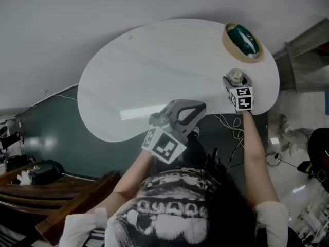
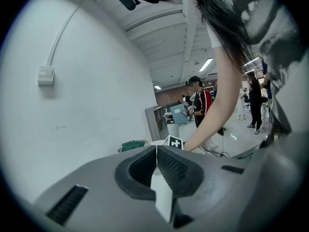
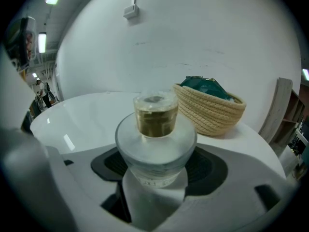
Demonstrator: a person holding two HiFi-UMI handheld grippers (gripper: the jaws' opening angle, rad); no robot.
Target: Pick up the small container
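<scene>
The small container (image 3: 155, 139) is a frosted glass jar with a clear, amber-tinted cap. It sits between the jaws of my right gripper (image 3: 157, 166), and both dark pads lie against its wide body. In the head view the container (image 1: 236, 76) is at the tip of the right gripper (image 1: 235, 82), near the right edge of the white oval table (image 1: 154, 71). My left gripper (image 1: 180, 112) hovers over the table's near edge. Its pads meet with nothing between them in the left gripper view (image 2: 156, 166).
A woven basket (image 1: 242, 41) with green contents stands just beyond the container, also at the right in the right gripper view (image 3: 210, 108). Cables (image 1: 231, 125) lie on the floor under the table edge. A wooden bench (image 1: 61, 189) is at lower left. People (image 2: 203, 103) stand far off.
</scene>
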